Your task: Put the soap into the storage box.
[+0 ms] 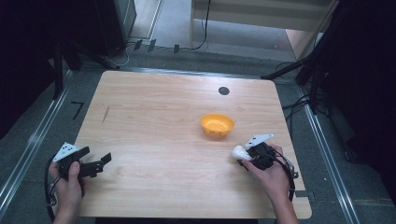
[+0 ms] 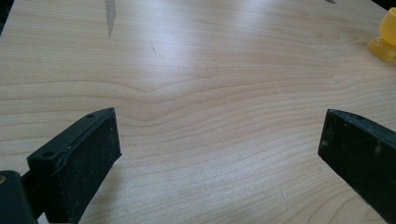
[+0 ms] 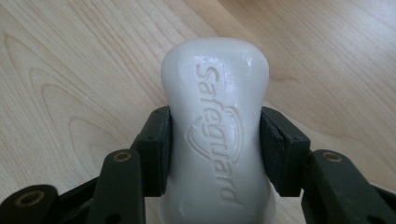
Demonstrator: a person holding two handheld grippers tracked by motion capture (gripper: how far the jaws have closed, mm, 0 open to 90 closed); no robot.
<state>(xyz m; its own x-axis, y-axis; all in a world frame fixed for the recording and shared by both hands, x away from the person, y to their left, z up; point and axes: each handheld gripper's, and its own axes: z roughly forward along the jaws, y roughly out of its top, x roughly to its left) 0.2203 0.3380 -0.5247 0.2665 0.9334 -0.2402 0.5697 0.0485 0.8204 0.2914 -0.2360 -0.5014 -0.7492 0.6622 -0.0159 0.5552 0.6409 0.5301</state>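
A white bar of soap [image 3: 215, 126] with raised lettering is clamped at its waist between the two black jaws of my right gripper [image 3: 215, 149]. From above, that soap [image 1: 240, 151] sticks out left of the right gripper [image 1: 250, 153], just over the table's right front part. An orange bowl [image 1: 217, 125] sits a short way beyond it, and its rim [image 2: 385, 39] shows at the top right of the left gripper view. My left gripper [image 1: 100, 161] rests near the table's left front edge, jaws wide apart and empty [image 2: 219, 140].
The light wooden table [image 1: 154, 116] has a dark round mark [image 1: 224, 90] near its far edge and a grey streak [image 1: 105, 114] at the left. Cables and dark stands surround the table on the floor.
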